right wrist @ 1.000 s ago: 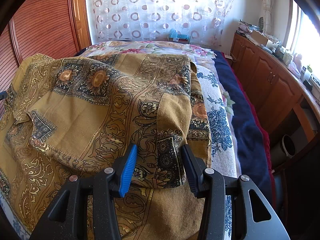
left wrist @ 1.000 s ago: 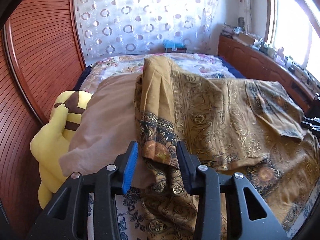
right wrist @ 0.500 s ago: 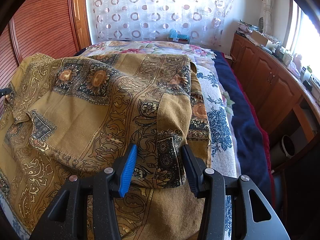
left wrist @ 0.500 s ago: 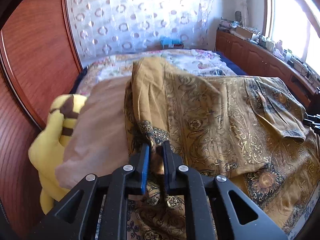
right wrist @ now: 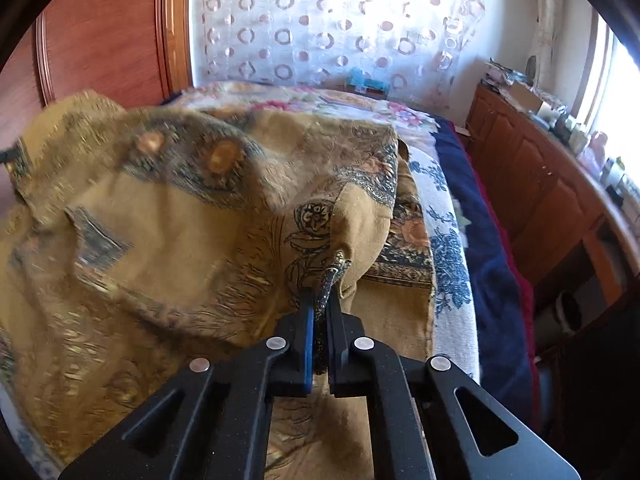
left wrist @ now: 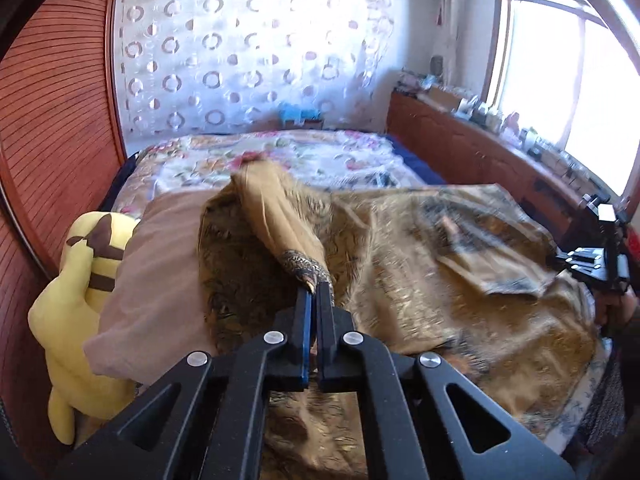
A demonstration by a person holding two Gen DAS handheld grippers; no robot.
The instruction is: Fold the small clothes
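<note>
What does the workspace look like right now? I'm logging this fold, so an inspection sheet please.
Surface: bed with floral cover.
Job's things: brown patterned garment spread over the bed, partly lifted.
Clutter: yellow plush toy, tan pillow beside the garment.
Grippers: left gripper shut on a sleeve cuff; right gripper shut on the other cuff; both have just been closing.
Cables: nothing seen.
Surroundings: sheer curtain, wooden cabinets, window.

Home bedroom; bed [left wrist: 280,152] with floral cover; patterned curtain [left wrist: 248,52]; wooden cabinets [right wrist: 532,184]; plush toy [left wrist: 76,300]
</note>
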